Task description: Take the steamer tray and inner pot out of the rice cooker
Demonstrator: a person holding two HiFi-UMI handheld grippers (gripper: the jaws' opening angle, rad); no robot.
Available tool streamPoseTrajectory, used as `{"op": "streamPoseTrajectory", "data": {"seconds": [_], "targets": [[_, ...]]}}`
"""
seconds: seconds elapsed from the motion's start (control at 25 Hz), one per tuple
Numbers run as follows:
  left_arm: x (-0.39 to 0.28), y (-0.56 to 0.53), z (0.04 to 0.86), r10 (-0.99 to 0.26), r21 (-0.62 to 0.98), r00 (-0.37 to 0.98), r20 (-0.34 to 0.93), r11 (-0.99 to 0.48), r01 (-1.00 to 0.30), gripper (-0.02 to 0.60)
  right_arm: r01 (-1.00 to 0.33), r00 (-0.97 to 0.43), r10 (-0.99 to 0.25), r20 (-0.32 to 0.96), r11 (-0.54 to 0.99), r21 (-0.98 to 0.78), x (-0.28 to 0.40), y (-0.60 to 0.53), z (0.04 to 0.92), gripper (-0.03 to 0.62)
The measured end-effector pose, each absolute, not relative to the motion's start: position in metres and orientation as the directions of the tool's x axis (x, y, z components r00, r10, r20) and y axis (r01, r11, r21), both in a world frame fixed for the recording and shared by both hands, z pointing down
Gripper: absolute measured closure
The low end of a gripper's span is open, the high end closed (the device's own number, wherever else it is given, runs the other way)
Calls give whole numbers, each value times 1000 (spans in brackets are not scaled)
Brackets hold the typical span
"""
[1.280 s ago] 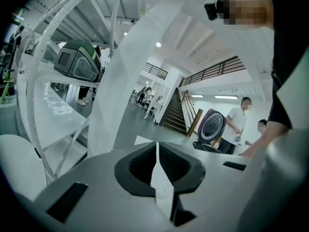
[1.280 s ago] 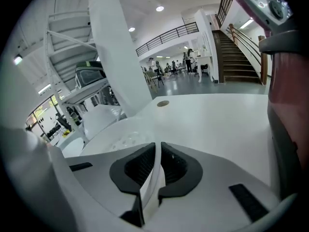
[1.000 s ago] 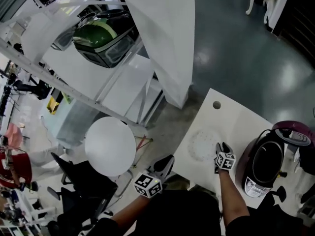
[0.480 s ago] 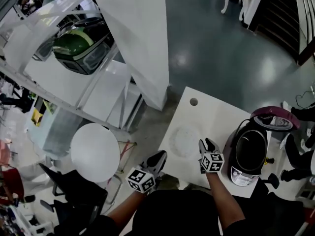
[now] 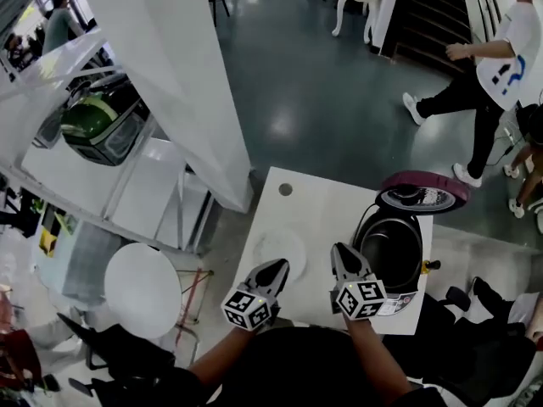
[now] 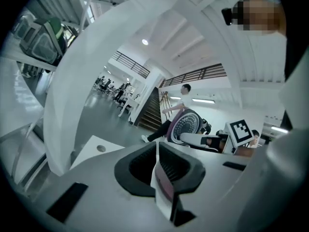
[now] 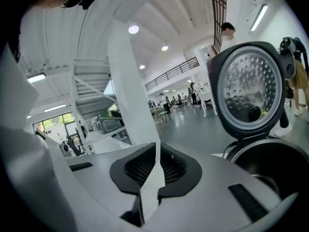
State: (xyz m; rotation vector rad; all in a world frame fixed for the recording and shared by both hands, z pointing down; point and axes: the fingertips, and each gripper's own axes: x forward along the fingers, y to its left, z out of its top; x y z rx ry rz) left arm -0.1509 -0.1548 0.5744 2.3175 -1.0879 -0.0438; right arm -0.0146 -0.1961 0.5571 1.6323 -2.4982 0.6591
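The rice cooker (image 5: 399, 253) stands open on the white table (image 5: 314, 206), its maroon lid (image 5: 422, 195) raised. The dark inner pot (image 5: 389, 246) sits inside; its rim (image 7: 270, 153) shows under the perforated lid (image 7: 248, 88) in the right gripper view. A round white steamer tray (image 5: 278, 248) lies flat on the table, left of the cooker. My right gripper (image 5: 342, 253) hovers between tray and cooker; its jaws have just been closing and are shut with nothing between them (image 7: 157, 149). My left gripper (image 5: 276, 268) hangs at the table's near edge by the tray, shut and empty (image 6: 158, 146).
A cable hole (image 5: 286, 190) marks the table's far side. A white pillar (image 5: 170, 75) and shelves with a green cooker (image 5: 97, 121) stand to the left, with a round white stool (image 5: 142, 287) below. A person (image 5: 488, 70) walks at the far right.
The head view swung toward the cooker. My right gripper rose from the tray's right edge to beside the cooker. My left gripper moved in from off the table to its near edge.
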Motion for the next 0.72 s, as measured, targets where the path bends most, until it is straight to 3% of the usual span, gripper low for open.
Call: {"op": "streamPoseTrajectory", "data": {"seconds": [0.4, 0.72], "targets": [[6, -185, 552, -586, 452, 789, 183, -663, -597, 566, -967, -193, -932, 306, 128, -219, 180, -171, 525, 585], [87, -191, 577, -532, 415, 801, 276, -685, -598, 566, -978, -125, -910, 395, 46, -204, 283, -152, 556, 585]]}}
